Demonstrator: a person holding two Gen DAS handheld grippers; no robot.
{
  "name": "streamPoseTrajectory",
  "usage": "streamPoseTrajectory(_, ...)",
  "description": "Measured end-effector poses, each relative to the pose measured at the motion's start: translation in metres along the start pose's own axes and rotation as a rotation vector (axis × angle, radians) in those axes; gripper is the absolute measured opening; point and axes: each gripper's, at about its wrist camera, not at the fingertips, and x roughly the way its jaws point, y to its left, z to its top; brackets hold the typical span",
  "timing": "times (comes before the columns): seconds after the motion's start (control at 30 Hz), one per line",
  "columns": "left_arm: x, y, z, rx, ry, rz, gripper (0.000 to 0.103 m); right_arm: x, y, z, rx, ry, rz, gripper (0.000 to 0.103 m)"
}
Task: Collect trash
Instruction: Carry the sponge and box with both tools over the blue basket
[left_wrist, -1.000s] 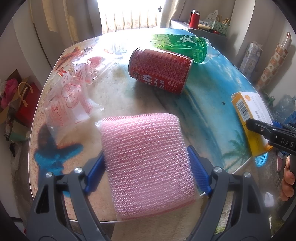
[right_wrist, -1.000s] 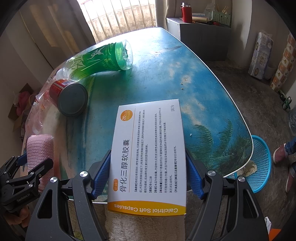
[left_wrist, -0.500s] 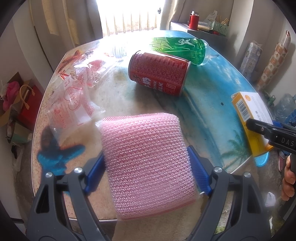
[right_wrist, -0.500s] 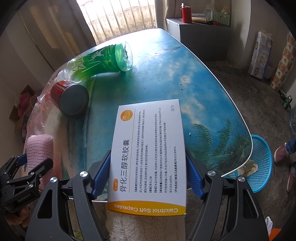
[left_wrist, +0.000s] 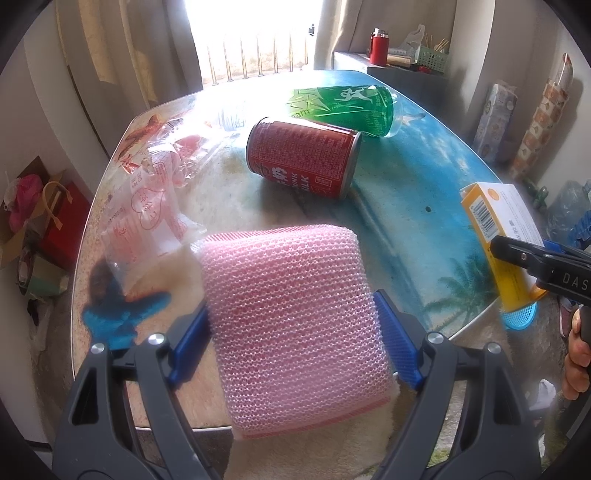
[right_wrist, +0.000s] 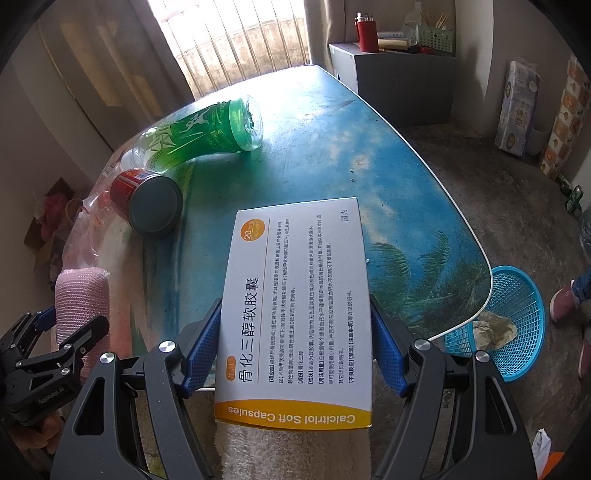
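- Left wrist view: left gripper (left_wrist: 291, 334) is clamped on a pink mesh sponge (left_wrist: 291, 328); both blue pads (left_wrist: 397, 341) press its sides, and it sits over the near edge of the table (left_wrist: 417, 177).
- Red can (left_wrist: 303, 161) lies on its side mid-table; whether anything is inside cannot be told from here.
- Green bottle (left_wrist: 341, 107) lies on its side just behind the can, near it.
- Clear plastic bags (left_wrist: 155, 199) with red print lie crumpled on the table's left part; their contents cannot be made out.
- At the right edge, the right gripper (left_wrist: 532, 258) holds a yellow and white box (left_wrist: 498, 221), with a hand (left_wrist: 576, 358) below it.
- Blue basket (left_wrist: 519, 315) peeks out under the table's edge.
- Right wrist view: right gripper (right_wrist: 295, 347) grips the box (right_wrist: 295, 306), labelled "Calcitriol Soft Capsules", by its long sides, over the table's near edge (right_wrist: 369, 155); the box is shut.
- Can (right_wrist: 149, 203) shows its dark closed end, touching the bags on the left.
- Bottle (right_wrist: 203, 136) looks empty of liquid, its clear base facing the camera.
- Basket (right_wrist: 517, 325) stands on the floor by the table's right corner, with crumpled paper (right_wrist: 493, 328) in it.
- Sponge (right_wrist: 83, 291) shows at left in the left gripper (right_wrist: 48, 347).
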Motion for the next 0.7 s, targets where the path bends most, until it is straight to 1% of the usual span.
streamPoseTrajectory(0.27, -0.014, -0.014, 0.0, 0.038, -0.036, 0.006, 0.079, -0.014, -0.01, -0.008, 0.029, -0.034, 0.023, 0.072)
streamPoseTrajectory(0.5, -0.032, -0.039, 0.006, 0.09, -0.081, -0.005, 0.079, -0.034, -0.031, -0.018, 0.085, -0.083, 0.05, 0.072)
streamPoseTrajectory(0.6, -0.039, -0.052, 0.01, 0.113, -0.107, -0.025, 0.079, -0.045, -0.046, -0.026, 0.119, -0.103, 0.052, 0.072)
streamPoseTrajectory(0.7, -0.044, -0.069, 0.014, 0.142, -0.132, -0.071, 0.079, -0.056, -0.065, -0.036, 0.161, -0.119, 0.043, 0.072)
